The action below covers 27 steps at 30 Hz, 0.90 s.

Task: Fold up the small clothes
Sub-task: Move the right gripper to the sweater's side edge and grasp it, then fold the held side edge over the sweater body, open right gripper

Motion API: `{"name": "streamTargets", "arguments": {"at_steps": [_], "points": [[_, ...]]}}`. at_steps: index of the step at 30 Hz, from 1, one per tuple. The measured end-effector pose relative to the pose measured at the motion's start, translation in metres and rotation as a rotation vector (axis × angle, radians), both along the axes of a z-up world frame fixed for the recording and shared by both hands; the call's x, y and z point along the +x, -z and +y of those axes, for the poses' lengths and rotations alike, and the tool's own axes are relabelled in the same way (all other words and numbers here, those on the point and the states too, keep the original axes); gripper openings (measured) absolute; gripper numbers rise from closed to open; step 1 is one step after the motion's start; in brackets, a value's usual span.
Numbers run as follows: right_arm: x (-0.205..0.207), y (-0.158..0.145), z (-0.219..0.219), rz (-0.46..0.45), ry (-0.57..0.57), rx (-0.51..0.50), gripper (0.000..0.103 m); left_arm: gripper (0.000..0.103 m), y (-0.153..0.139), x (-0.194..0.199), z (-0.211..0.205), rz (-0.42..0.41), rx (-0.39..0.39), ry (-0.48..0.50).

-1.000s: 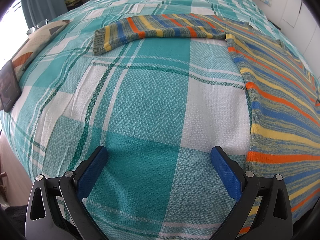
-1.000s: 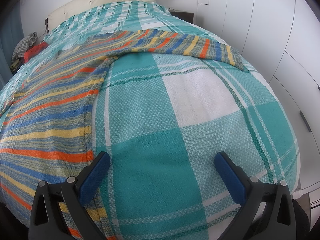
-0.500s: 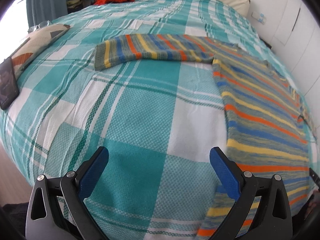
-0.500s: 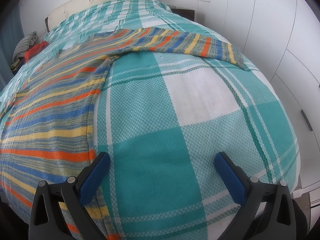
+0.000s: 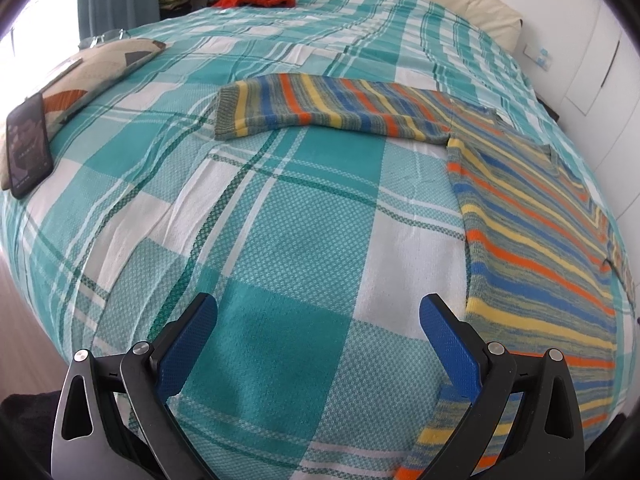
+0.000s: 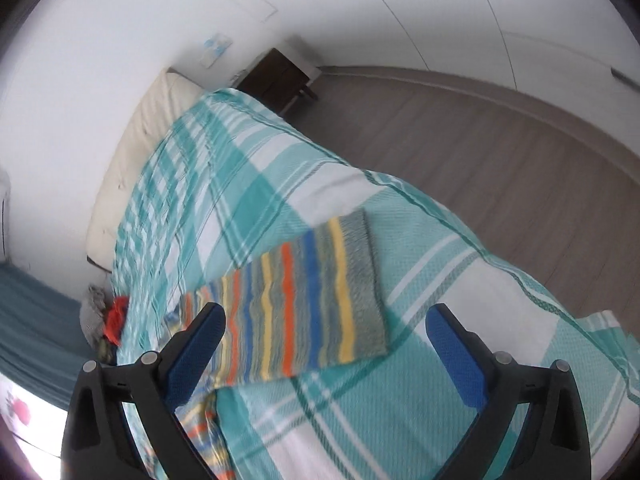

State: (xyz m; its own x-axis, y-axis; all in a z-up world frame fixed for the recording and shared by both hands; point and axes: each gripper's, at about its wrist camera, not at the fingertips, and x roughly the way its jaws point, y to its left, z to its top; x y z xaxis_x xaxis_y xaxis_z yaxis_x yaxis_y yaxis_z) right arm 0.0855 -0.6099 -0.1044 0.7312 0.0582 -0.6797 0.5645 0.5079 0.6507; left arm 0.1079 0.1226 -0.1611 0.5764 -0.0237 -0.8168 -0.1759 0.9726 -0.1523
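Striped knit sweater spread flat on the bed

The sweater (image 5: 532, 236) is a knit in horizontal bands of orange, yellow, blue and grey-green, lying flat and unfolded. In the left wrist view its body runs down the right side, the ribbed hem at the near edge. One sleeve (image 5: 320, 110) stretches straight out to the left, flat, ending in a grey-green ribbed cuff (image 5: 226, 114). In the right wrist view, somewhat blurred, the other sleeve (image 6: 296, 320) lies flat and extended, its ribbed cuff toward the bed's edge.
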Motion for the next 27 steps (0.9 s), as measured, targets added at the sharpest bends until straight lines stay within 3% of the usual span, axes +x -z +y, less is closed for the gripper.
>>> {"name": "streamTargets", "arguments": {"at_steps": [2,8,10,12,13,15,18,20,24,27], "points": [[0.014,0.014,-0.015,0.036,-0.004,0.067,0.092,0.101,0.002,0.001,-0.001,0.009,0.002,-0.008],[0.048,0.023,-0.014,0.076,-0.085,0.041,0.074,0.101,0.014,0.008,-0.010,0.065,0.056,-0.002],[0.059,0.029,-0.010,0.152,-0.118,0.017,0.059,0.101,0.016,0.010,-0.014,0.073,0.088,0.003],[0.069,0.031,-0.004,0.244,-0.168,-0.056,0.034,0.102,0.017,0.011,-0.016,0.072,0.097,0.007],[0.072,0.029,-0.002,0.265,-0.196,-0.086,0.030,0.102,0.017,0.012,-0.016,0.073,0.097,0.007],[0.077,0.021,-0.002,0.267,-0.224,-0.103,0.004,0.102,0.017,0.013,-0.016,0.074,0.093,0.004],[0.084,-0.013,0.012,0.214,-0.233,-0.197,0.004,0.102,0.015,0.013,-0.013,0.074,0.074,-0.004],[0.093,-0.050,0.037,0.128,-0.282,-0.263,0.004,0.102,0.015,0.012,-0.012,0.073,0.061,-0.007],[0.128,-0.124,0.111,-0.063,-0.457,-0.295,0.004,0.102,0.014,0.014,-0.012,0.078,0.058,0.000],[0.166,-0.152,0.185,-0.134,-0.619,-0.288,0.004,0.101,0.013,0.015,-0.011,0.078,0.059,0.006]]}}
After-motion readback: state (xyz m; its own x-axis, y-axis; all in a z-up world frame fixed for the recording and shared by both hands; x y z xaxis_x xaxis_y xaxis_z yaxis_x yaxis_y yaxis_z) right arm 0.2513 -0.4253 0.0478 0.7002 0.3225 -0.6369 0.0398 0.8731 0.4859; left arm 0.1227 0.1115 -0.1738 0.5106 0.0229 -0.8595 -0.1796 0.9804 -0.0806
